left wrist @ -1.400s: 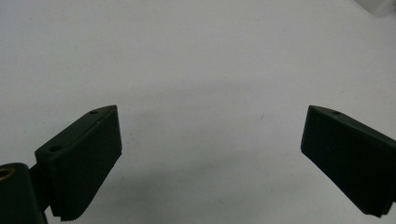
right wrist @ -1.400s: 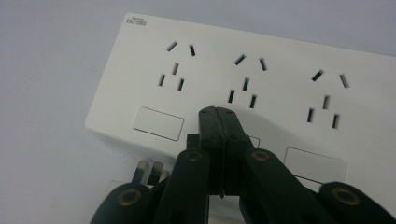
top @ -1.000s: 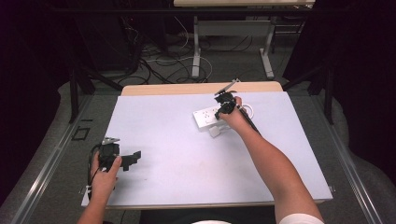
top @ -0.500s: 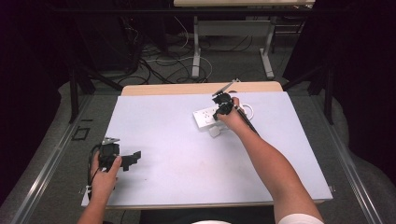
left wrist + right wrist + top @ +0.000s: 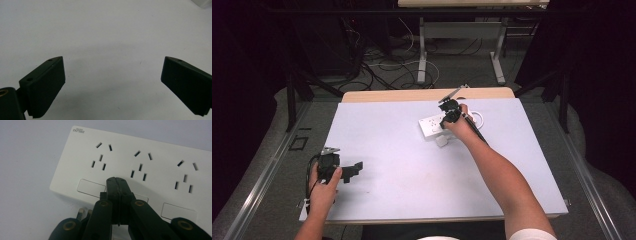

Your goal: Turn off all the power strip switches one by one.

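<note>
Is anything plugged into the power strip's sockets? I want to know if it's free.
No: in the right gripper view the three socket groups on the white power strip show open slots, with nothing inserted.

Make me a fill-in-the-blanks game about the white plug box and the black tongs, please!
1. The white plastic power strip shows ___ groups of socket slots.
2. The right tongs, above the strip, are pressed ___.
3. The left tongs are spread ___ over the pale grey table.
4. The power strip lies nearer the table's ___ edge than the person.

Missing words: three; shut; open; far
</note>
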Motion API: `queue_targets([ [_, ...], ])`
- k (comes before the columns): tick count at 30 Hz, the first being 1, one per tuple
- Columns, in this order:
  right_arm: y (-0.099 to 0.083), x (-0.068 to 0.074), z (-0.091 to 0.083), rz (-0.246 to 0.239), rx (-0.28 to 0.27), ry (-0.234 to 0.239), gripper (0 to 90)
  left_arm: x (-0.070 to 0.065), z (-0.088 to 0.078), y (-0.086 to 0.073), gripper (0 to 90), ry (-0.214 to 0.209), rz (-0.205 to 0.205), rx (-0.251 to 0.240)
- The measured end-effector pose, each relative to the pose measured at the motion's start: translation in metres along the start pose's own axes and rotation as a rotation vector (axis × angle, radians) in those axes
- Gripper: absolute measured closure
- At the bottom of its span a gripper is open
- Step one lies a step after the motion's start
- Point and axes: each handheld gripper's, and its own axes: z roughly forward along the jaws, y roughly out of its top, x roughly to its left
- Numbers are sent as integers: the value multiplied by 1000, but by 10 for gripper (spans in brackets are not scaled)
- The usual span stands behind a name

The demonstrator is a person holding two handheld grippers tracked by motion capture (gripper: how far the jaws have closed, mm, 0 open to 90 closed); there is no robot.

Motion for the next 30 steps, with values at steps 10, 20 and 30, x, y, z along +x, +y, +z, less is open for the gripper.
queue_targets([
  [10,3,2,-6,7,-15,6,900,0,0,0,54,1,3,-5],
  [20,6,15,-8,-36,23,32,900,0,-1,0,54,-3,2,0],
  [30,10,33,0,-100,3,42,900,0,-1,0,54,0,-1,-2],
])
